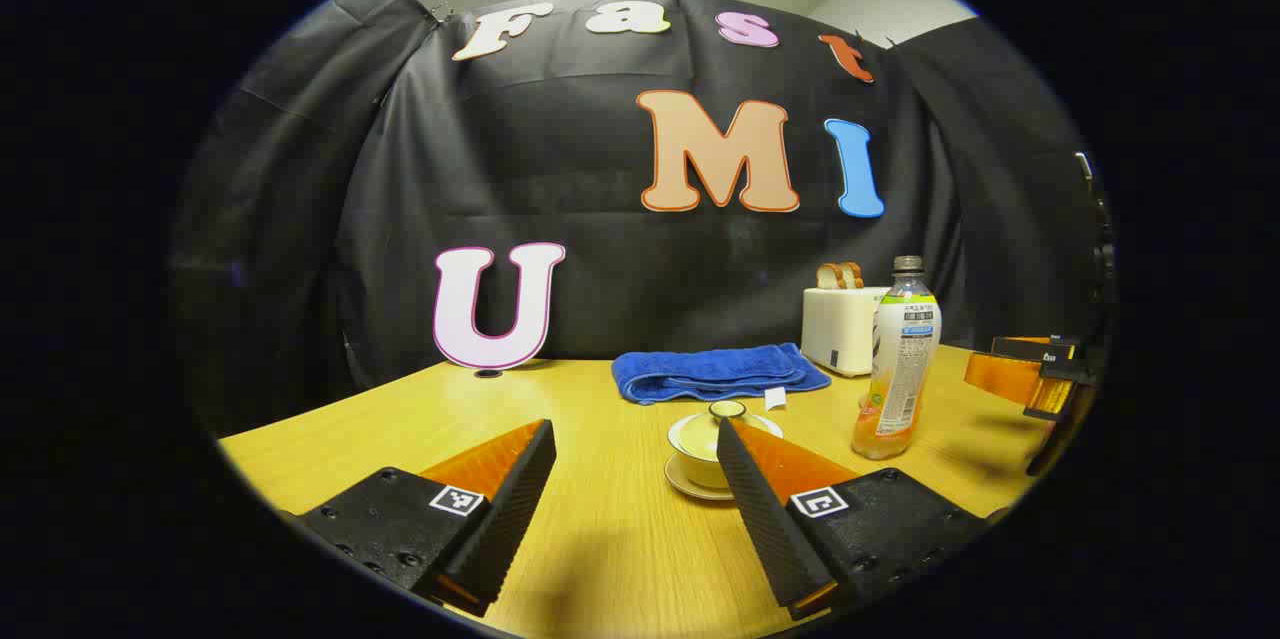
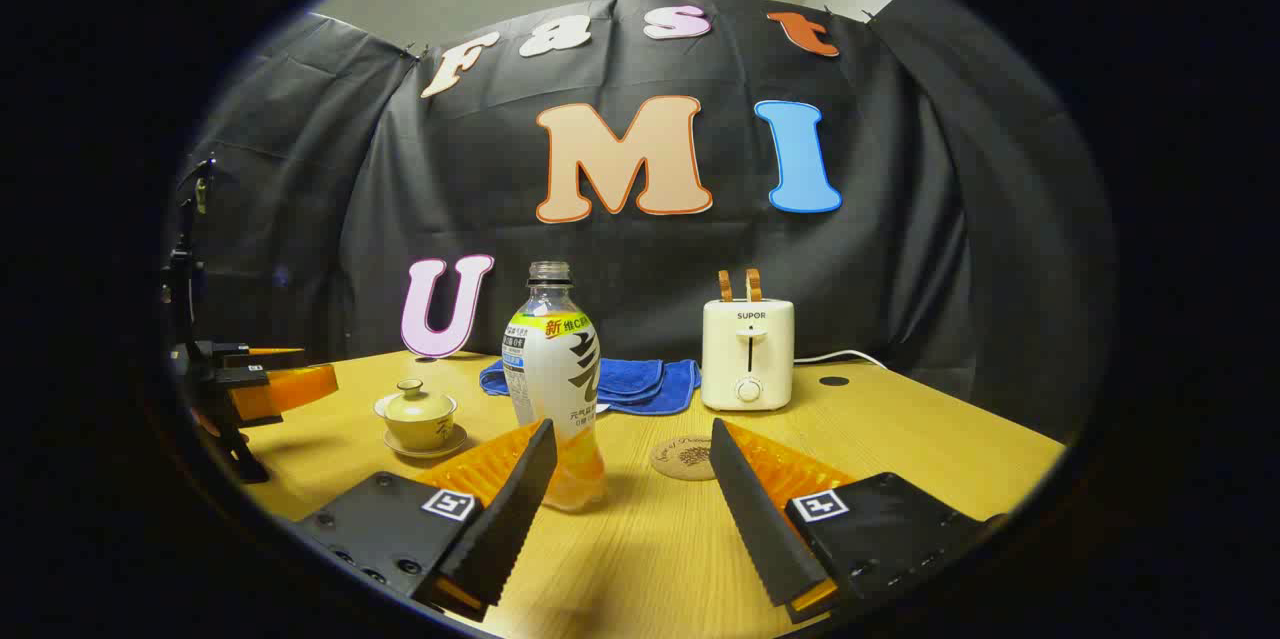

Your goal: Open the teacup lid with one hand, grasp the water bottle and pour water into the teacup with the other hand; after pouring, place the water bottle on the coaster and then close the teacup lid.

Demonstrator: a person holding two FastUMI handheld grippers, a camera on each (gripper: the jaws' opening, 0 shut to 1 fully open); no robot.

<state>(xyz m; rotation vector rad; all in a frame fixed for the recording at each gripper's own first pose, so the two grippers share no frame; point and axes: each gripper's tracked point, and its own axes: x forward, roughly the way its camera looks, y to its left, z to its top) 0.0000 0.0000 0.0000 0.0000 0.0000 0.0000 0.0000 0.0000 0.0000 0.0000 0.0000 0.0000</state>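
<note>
In the left gripper view, the left gripper [image 1: 635, 479] has its two wedge-shaped fingers [image 1: 500, 509] spread wide apart with nothing between them; their inner faces are ribbed with fine ridges, and each blocky base carries a small square printed marker. Just beyond the tip of the finger on the right of that view sits the teacup [image 1: 705, 444], a rounded, glossy pale ceramic bowl on a matching saucer, its domed lid [image 1: 727, 411] with a small round knob on top in place. Beside the cup stands the water bottle [image 1: 898, 359], upright, of clear plastic with a printed wrap label, a narrow ridged neck with no cap and a little liquid at the bottom.

In the right gripper view, the right gripper [image 2: 630, 479] likewise holds its serrated fingers [image 2: 505, 509] well apart, gripping nothing. The bottle [image 2: 555, 384] stands just past the tip of the finger on the left of that view, and the coaster [image 2: 684, 457], a flat round disc that looks like cork, lies on the table between the fingertips, farther off. The teacup [image 2: 418, 419] sits to the left, near the other gripper [image 2: 260, 384], whose finger spacing I cannot tell from here.

All of it rests on a smooth wooden table [image 2: 900, 459] with a straight light grain. Toward the back lie a folded blue terry towel [image 2: 640, 381], soft and nubbly, and a boxy cream toaster [image 2: 748, 354] with rounded corners, a round dial, and two slices of bread standing in its slots.
</note>
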